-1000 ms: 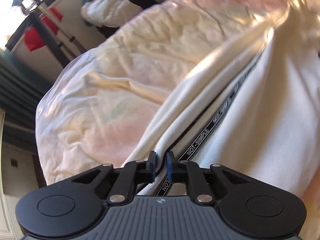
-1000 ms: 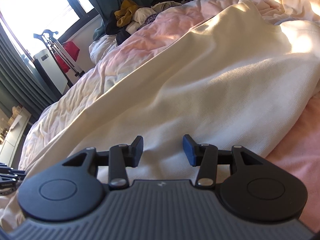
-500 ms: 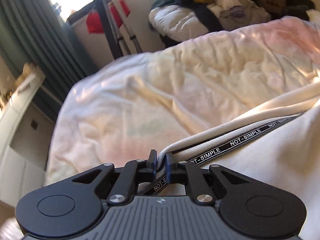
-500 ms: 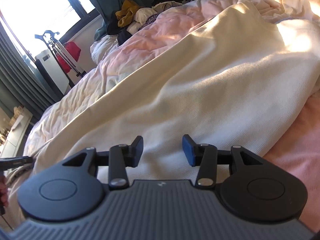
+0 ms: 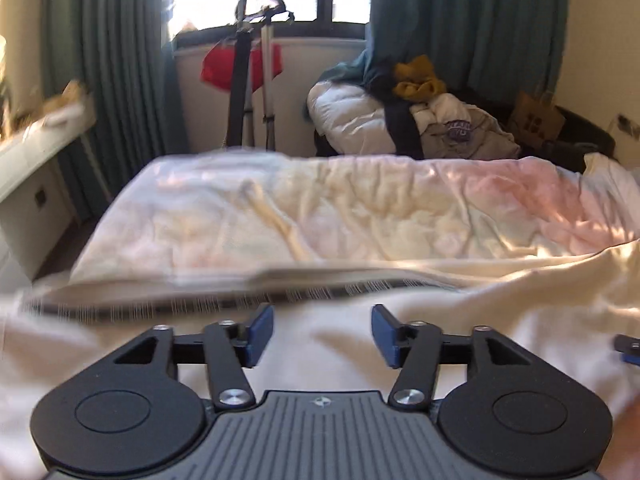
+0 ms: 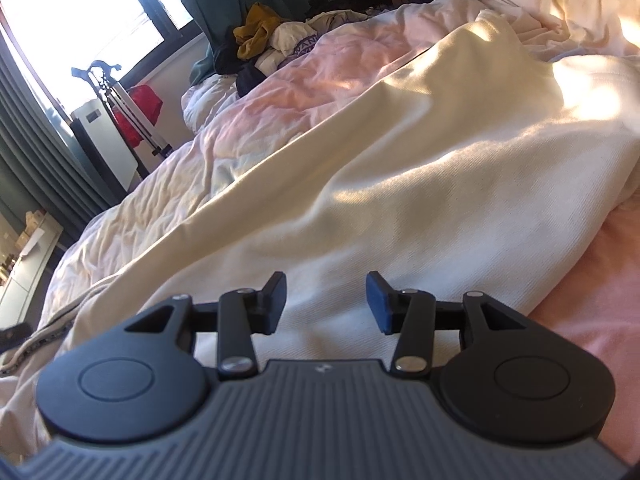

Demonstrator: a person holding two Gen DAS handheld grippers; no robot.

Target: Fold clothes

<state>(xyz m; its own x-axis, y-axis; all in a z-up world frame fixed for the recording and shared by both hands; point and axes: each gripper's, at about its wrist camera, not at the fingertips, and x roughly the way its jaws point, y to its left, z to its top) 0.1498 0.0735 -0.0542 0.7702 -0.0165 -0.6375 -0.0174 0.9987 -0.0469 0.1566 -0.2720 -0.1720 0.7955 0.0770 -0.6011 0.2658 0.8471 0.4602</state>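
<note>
A cream garment (image 5: 500, 300) lies spread over the bed, and a black band with white lettering (image 5: 240, 300) runs along its edge, blurred. My left gripper (image 5: 322, 328) hovers just behind that band with its jaws opening; nothing is between them. A dark fingertip (image 5: 628, 346) of the other gripper shows at the right edge. In the right wrist view the same cream garment (image 6: 400, 168) stretches away in sunlight. My right gripper (image 6: 326, 300) stands open just above the cloth, its fingers empty. The band (image 6: 44, 332) trails off at the far left.
A rumpled pink-and-cream duvet (image 5: 360, 208) covers the bed. Beyond its foot are a pile of clothes (image 5: 432, 112), a tripod stand (image 5: 248, 60) with a red cloth, teal curtains (image 5: 472, 20) and a window. A white cabinet (image 5: 36, 152) runs along the left.
My left gripper has let go of the lettered band and opened, rolling level and swinging to face the window. The right gripper has kept still and open.
</note>
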